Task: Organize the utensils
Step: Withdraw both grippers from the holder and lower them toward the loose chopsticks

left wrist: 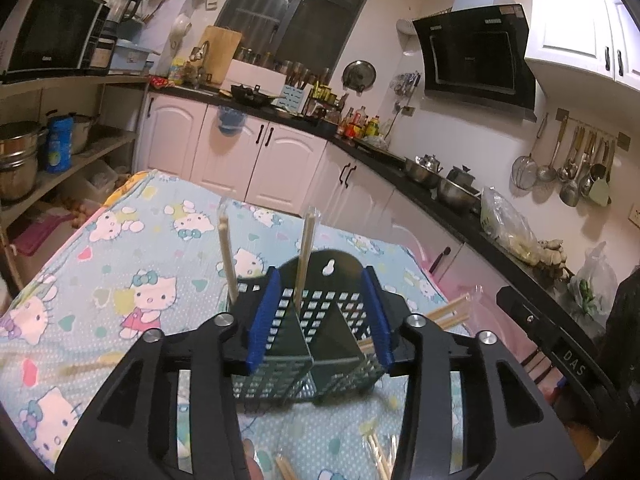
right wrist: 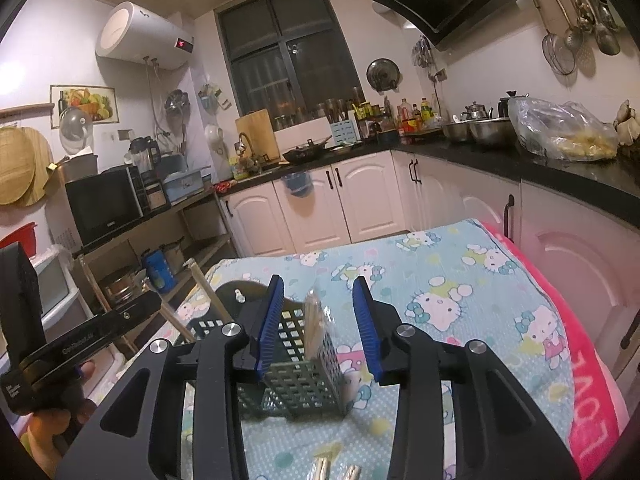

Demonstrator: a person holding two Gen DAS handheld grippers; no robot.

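Left hand-held gripper (left wrist: 320, 316) part-spread, empty, over utensil holder (left wrist: 312, 344); right hand-held gripper (right wrist: 318, 326) likewise.

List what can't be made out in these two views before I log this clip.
- Left wrist view: chopsticks at the bottom edge, cut off by the frame and partly hidden by the left claw.
- Left wrist view: chopsticks behind the right finger; their near ends are hidden.
- Right wrist view: wrapped chopsticks in the holder, blurred; count unclear.
- Right wrist view: items at the bottom edge, cut off.

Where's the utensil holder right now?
Both wrist views: the utensil holder stands on the cartoon-print cloth, just ahead of the tongs, chopsticks upright inside.
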